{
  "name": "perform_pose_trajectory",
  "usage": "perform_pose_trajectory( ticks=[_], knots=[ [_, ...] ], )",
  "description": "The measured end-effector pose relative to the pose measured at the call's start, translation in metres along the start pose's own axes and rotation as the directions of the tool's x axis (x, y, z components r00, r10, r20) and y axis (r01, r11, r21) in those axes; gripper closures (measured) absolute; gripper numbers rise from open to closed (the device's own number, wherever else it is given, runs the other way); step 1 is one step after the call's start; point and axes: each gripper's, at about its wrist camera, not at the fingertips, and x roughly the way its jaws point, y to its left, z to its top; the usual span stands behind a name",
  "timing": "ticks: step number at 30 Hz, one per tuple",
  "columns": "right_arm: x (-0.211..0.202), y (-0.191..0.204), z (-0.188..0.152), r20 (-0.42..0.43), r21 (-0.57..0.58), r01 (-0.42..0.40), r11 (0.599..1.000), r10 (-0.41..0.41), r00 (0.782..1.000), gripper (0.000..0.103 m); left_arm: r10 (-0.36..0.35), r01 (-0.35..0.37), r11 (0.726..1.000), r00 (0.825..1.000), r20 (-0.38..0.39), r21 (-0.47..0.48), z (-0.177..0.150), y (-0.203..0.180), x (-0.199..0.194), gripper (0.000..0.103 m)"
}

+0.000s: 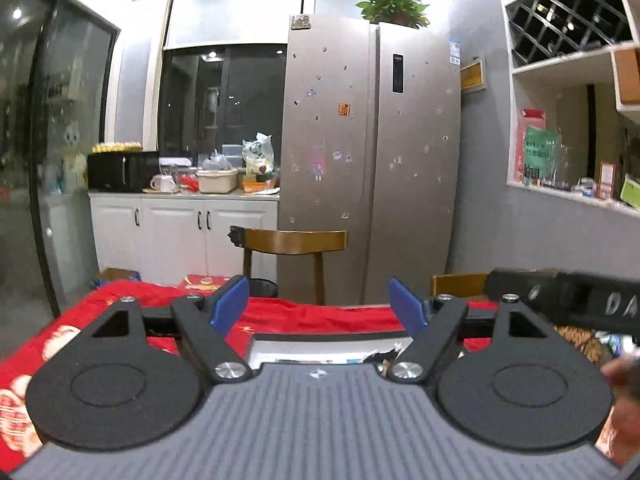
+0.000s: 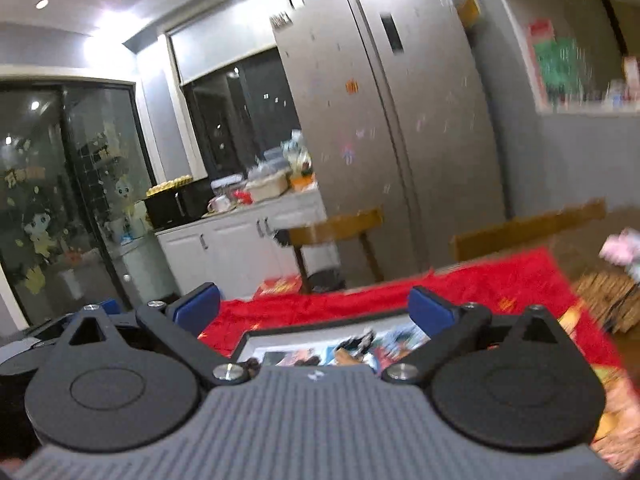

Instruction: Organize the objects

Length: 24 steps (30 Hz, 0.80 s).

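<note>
Both grippers are raised above the table and point almost level toward the kitchen. The left gripper (image 1: 320, 308) has its blue pads spread wide, and nothing is between them. The right gripper (image 2: 314, 308) is also wide apart and empty; its view is blurred.

The thing that seems to belong to the task is a framed picture (image 2: 320, 346) with a dark frame and a colourful print. It lies flat on the red tablecloth (image 2: 500, 284), directly under and in front of both grippers. In the left view only a strip of the frame (image 1: 320, 350) is visible behind the gripper body.

I judge that the frame is now put down and the hands are free for the next object. To do this step well, the person should keep the pads open until they are on both sides of the next thing, come down slowly, and not push the frame out of its place. What else waits on the table I cannot say; at the right edge there is a woven brown thing (image 2: 608, 300), too blurred to name.

Counted: one framed picture, one tablecloth, two grippers, two wooden chair backs (image 1: 296, 240) (image 2: 528, 228), one two-door refrigerator (image 1: 372, 152), one potted plant (image 1: 394, 4) on top of it.
</note>
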Motion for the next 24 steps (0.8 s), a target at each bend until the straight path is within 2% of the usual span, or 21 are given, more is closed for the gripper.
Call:
perform_pose_trajectory(
  ticks=[4,8,13,16,18,21,24],
  knots=[
    [-0.03,0.012,-0.003,0.066,-0.077,0.053,0.996,-0.048,0.997,0.0,-0.03,0.033,0.998,0.998,-0.051,0.056,-0.002,-0.001,-0.026,0.015],
    [-0.043,0.02,-0.028,0.086,-0.094,0.111,0.989,-0.103,0.991,0.0,0.011,-0.002,0.995,0.996,-0.092,0.096,-0.022,0.003,-0.044,0.013],
    [-0.039,0.016,-0.076,0.052,-0.067,0.147,0.987,-0.144,0.988,0.0,0.04,-0.032,0.997,0.993,-0.111,0.075,-0.073,0.021,-0.068,0.013],
    [-0.036,0.004,-0.112,0.028,-0.011,0.22,0.975,-0.22,0.975,0.0,0.026,-0.022,0.999,0.992,-0.12,0.037,-0.117,0.032,-0.075,0.013],
    [-0.029,-0.002,-0.131,-0.015,-0.008,0.253,0.967,-0.253,0.967,0.0,0.012,-0.007,0.999,0.985,-0.169,0.034,-0.138,0.036,-0.068,0.013],
    [-0.02,-0.004,-0.153,-0.034,-0.044,0.27,0.962,-0.271,0.962,0.0,-0.036,0.039,0.999,0.963,-0.266,0.007,-0.159,0.041,-0.055,0.013],
    [-0.016,0.004,-0.162,-0.085,-0.118,0.253,0.96,-0.264,0.961,0.0,-0.012,0.02,1.0,0.961,-0.276,0.024,-0.173,0.038,-0.051,0.013]
  ],
)
